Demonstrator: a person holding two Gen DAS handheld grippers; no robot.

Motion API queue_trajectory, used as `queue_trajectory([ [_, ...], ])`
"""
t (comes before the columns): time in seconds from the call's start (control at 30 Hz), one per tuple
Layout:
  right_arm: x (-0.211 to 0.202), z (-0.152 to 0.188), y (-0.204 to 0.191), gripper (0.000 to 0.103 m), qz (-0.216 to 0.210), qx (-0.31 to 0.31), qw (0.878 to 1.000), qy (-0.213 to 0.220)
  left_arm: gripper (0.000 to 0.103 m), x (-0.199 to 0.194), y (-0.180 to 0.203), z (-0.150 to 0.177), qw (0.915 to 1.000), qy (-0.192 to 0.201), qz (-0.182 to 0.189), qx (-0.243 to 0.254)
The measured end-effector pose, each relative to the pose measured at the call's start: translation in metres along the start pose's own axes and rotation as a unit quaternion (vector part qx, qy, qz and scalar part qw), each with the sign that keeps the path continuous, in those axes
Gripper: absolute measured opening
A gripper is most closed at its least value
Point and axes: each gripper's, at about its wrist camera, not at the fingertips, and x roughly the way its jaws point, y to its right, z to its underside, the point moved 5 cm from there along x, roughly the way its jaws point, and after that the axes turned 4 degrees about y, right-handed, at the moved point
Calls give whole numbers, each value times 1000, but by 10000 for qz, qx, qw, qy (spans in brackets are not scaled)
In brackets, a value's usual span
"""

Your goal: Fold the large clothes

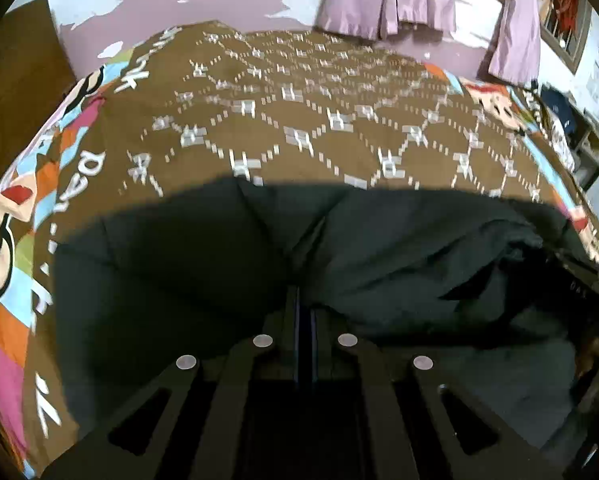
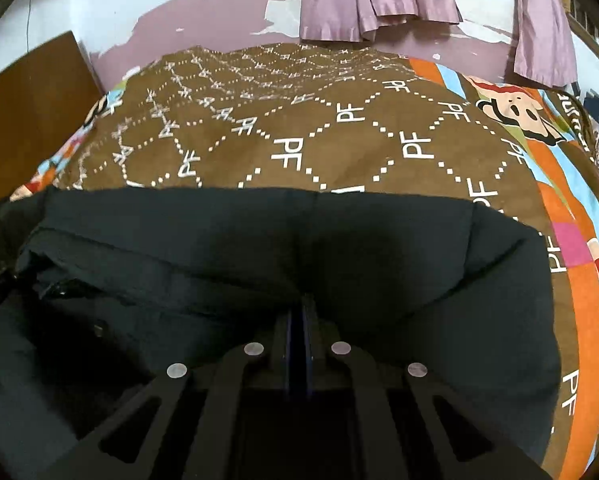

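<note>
A black garment (image 1: 379, 248) lies across the near part of the bed (image 2: 339, 140), long axis running side to side. Left hand-held gripper (image 1: 304, 308) and right hand-held gripper (image 2: 299, 312) each pinch its fabric, jaws closed.

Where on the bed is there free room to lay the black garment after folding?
The brown bedspread is bare between the black garment and the wall with the purple curtains. The coloured border on the right is also free. The near edge is crowded: the garment covers it, with the left gripper and right gripper shut there.
</note>
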Motion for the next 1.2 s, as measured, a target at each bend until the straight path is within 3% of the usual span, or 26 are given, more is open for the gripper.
queue_trajectory([
  [0.17,-5,2,2,5,-99,72,9998,175,3,5,5,9,9998,100,-102,128],
  [0.4,-20,1,7,15,-223,290,9974,613,7,-16,-13,-3,9952,467,683,-513],
  [0.53,-40,0,6,36,-280,354,9930,1087,24,-38,-15,-16,9897,974,759,-728],
  [0.67,-72,-15,11,37,-363,639,9806,1819,39,-66,-9,-30,9780,1707,870,-831],
  [0.73,-81,-35,15,37,-502,984,9737,1994,42,-72,-5,-41,9751,1931,772,-774],
  [0.83,-69,-68,12,37,-941,1283,9723,1712,42,-74,1,-73,9730,2082,689,-721],
  [0.9,-44,-82,2,37,-1327,1333,9746,1213,42,-64,6,-94,9751,1950,733,-763],
  [1.07,-6,-70,-19,31,-1894,1286,9723,468,42,-17,22,-111,9871,1130,886,-713],
  [1.2,4,-43,-36,19,-1764,435,9833,-101,40,16,30,-89,9889,355,1266,-685],
])
